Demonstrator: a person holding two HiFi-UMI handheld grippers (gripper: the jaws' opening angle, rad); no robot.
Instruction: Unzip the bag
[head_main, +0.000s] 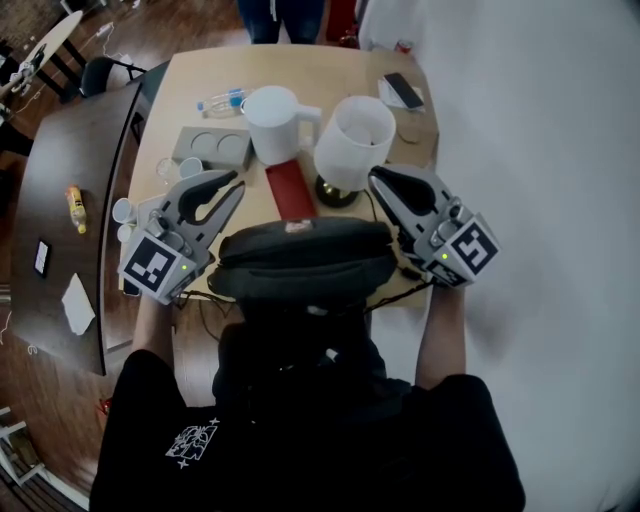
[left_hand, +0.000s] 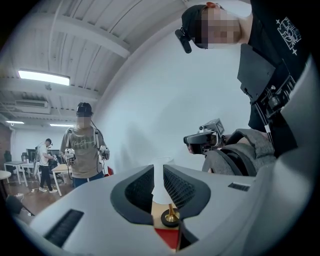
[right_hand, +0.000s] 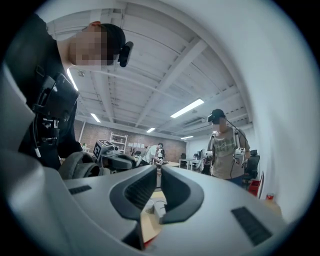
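Black fabric bag (head_main: 305, 258) sits between the grippers. Left gripper (head_main: 232, 190), just left of bag, has jaws slightly apart and empty. Right gripper (head_main: 378, 178), just right of bag, has jaws nearly together and empty. Zipper pull can't be made out. Best bet: find it, steady bag, pinch firmly.

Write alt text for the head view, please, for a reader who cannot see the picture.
Seen from above, a person in black holds the left gripper and the right gripper at either end of a dark bag at the near edge of a wooden table. Behind the bag are a white jug, a white lamp and a flat red object.
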